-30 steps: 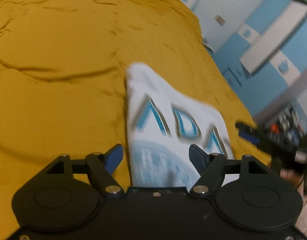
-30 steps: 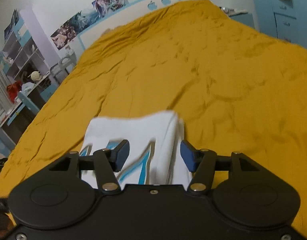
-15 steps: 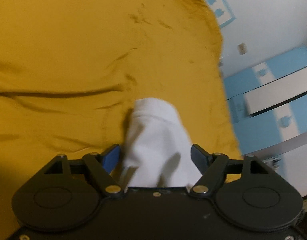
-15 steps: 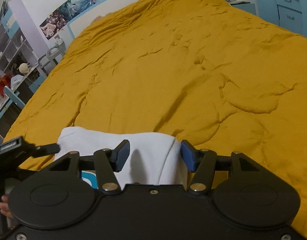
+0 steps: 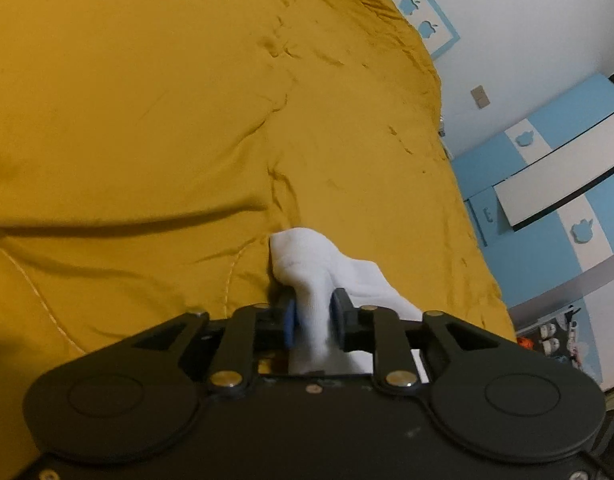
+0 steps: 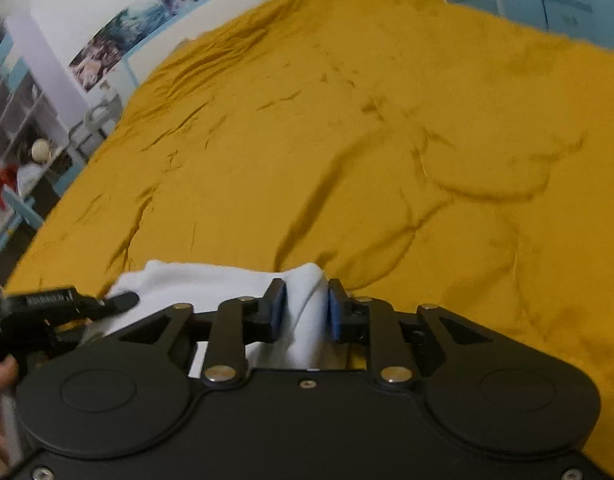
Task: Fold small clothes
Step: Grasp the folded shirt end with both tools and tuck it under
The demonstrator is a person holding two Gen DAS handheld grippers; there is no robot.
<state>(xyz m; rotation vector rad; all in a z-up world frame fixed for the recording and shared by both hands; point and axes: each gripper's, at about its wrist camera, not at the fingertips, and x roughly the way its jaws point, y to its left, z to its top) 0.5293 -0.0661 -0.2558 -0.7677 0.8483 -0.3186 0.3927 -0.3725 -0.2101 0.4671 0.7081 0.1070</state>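
Writing: you can read none on the white garment (image 5: 307, 264) now; no lettering shows on the fabric facing either camera.
Wall marks: pale blue apple shapes (image 5: 411, 4) on a blue-edged board behind the bed, with no words that you can read.
Posters: picture posters (image 6: 119, 36) on the far wall, too blurred for any text.
Garment look: plain white, soft and bunched, with a rounded folded end in the left view and a thick doubled edge (image 6: 307, 280) in the right view.
Garment place: it lies on the mustard yellow bedspread (image 5: 167, 120) at the near edge, right under your two tools.
Left gripper (image 5: 313, 318): your jaws have just been closing and the blue pads pinch a ridge of the white fabric.
Right gripper (image 6: 305, 314): your jaws have just been closing too, nearly together, clamped on the doubled edge.
Other tool: the left gripper's black finger (image 6: 119, 302) rests on the garment's left end.
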